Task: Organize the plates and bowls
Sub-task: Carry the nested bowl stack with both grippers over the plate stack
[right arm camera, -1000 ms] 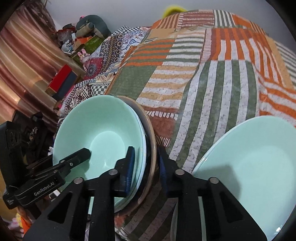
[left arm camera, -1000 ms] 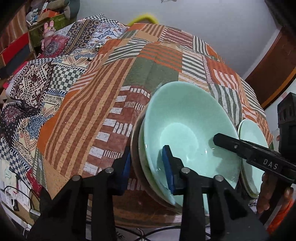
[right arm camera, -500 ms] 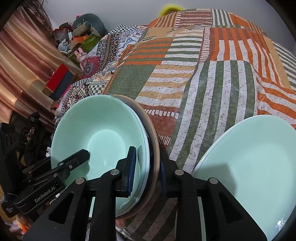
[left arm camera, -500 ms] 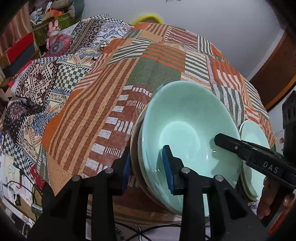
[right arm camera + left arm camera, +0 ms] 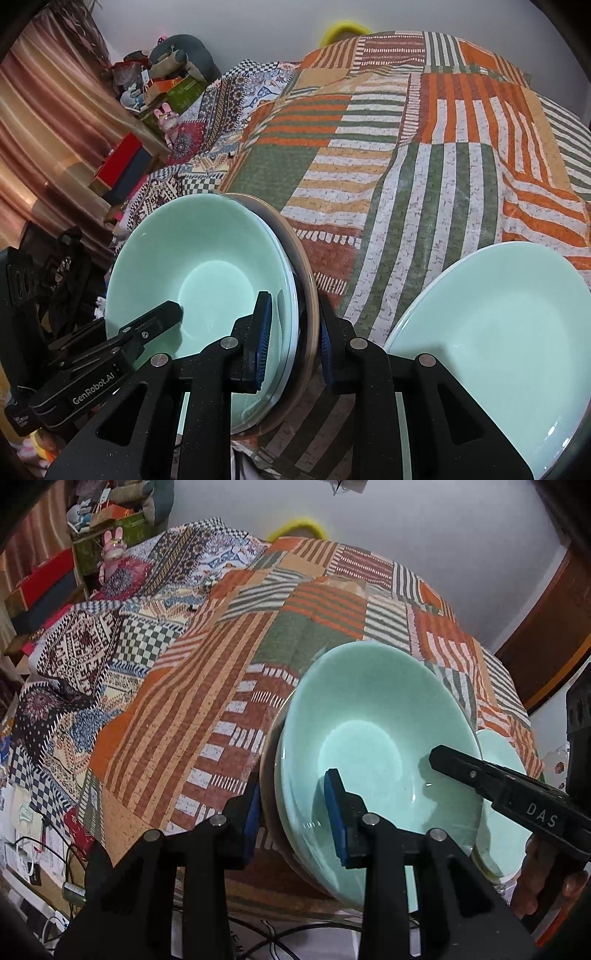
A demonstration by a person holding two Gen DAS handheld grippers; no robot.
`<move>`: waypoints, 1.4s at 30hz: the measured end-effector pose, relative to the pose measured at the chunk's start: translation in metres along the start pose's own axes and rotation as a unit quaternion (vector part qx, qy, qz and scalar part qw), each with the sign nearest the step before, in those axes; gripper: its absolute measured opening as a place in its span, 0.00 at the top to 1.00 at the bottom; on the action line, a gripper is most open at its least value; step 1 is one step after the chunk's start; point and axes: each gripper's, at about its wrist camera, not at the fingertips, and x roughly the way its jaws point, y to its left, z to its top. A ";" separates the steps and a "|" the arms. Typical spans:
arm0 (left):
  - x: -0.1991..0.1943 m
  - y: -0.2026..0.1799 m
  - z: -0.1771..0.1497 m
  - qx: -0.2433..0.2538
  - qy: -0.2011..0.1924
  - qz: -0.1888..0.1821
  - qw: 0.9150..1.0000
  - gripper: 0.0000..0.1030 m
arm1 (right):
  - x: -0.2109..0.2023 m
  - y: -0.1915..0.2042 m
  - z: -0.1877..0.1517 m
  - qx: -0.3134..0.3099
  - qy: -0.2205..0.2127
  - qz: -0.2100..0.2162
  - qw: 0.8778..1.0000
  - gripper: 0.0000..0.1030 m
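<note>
A stack of pale green bowls point(image 5: 373, 738) nested on a brown plate point(image 5: 266, 764) is held tilted above the patchwork table. My left gripper point(image 5: 293, 808) is shut on the stack's near left rim, one pad inside the bowl and one behind the plate. My right gripper point(image 5: 291, 338) is shut on the opposite rim of the same stack point(image 5: 199, 266); its finger shows in the left wrist view point(image 5: 495, 786). A second pale green plate stack point(image 5: 498, 332) lies on the table to the right, also in the left wrist view point(image 5: 502, 801).
The table point(image 5: 424, 155) has an orange, green and white patchwork cloth. A bed with patterned quilts point(image 5: 92, 646) lies to the left. Shelves with boxes and a pink rabbit toy point(image 5: 112, 550) stand behind it. Cables point(image 5: 33, 853) hang below the table's front edge.
The held stack has tilted more and lifted slightly. Both grippers keep their hold on its rims.
</note>
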 end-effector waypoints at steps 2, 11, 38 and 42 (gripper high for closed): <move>-0.006 -0.003 0.002 0.000 -0.008 -0.002 1.000 0.68 | -0.006 0.000 0.001 0.000 -0.007 0.002 1.000 0.78; -0.029 -0.017 0.007 0.007 -0.032 -0.012 0.999 0.68 | -0.032 0.002 0.000 -0.001 -0.038 0.008 0.999 0.78; -0.074 -0.108 0.003 0.083 -0.075 -0.073 0.991 0.68 | -0.119 -0.038 -0.021 0.048 -0.127 -0.019 0.991 0.78; -0.073 -0.125 0.001 0.099 -0.072 -0.081 0.989 0.68 | -0.131 -0.048 -0.027 0.061 -0.137 -0.028 0.988 0.78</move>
